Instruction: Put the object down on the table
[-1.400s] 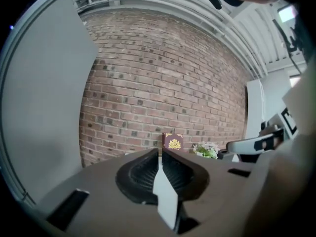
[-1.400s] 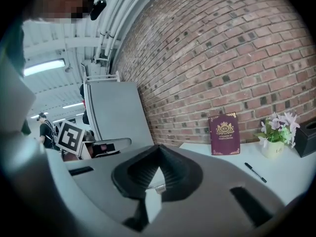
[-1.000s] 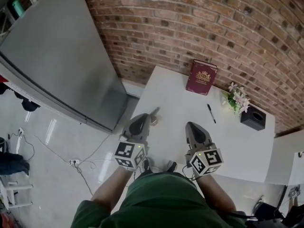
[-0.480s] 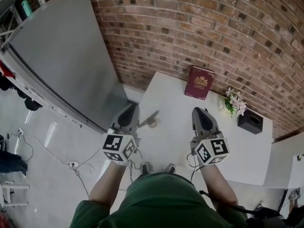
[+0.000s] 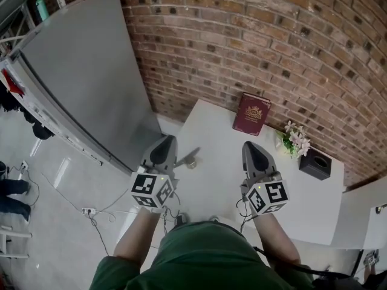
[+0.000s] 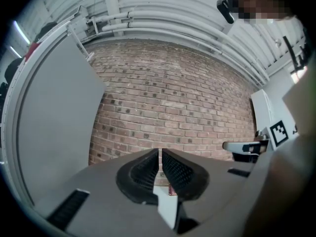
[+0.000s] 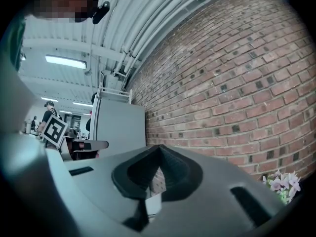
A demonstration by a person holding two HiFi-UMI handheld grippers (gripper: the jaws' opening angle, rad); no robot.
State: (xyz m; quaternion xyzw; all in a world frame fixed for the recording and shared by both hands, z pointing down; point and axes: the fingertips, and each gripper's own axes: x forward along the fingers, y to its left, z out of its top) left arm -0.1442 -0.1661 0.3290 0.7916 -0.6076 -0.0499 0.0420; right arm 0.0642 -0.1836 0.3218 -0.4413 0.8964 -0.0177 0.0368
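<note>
**A:** Where is the thing that has to go down?

**B:** I take it to be the small grey object. It already lies on the table, close to the table's left edge. It is too small in the head view for me to say what it is.

**A:** Which way does it lie?

**B:** Its long axis slants, with the near end to the left and the far end to the right.

**A:** And from the grippers?

**B:** It sits just right of the tip of the left gripper, near it but not touching. The right gripper hangs further right, well apart from it, so the left one is nearer.

**A:** Is either one holding anything?

**B:** No. The left gripper's ribbed pads are together with only a slit between them and nothing in it. The right gripper's jaws meet at the tip and are also empty.

**A:** What lies beyond it?

**B:** A maroon book, some flowers and a black box line the far side by the brick wall, all well away from the object.

**A:** So what would the next move depend on?

**B:** The putting-down looks done to me. If the object were wanted again, the left gripper would have to open, shift slightly right, and close across that slanted axis.
</note>
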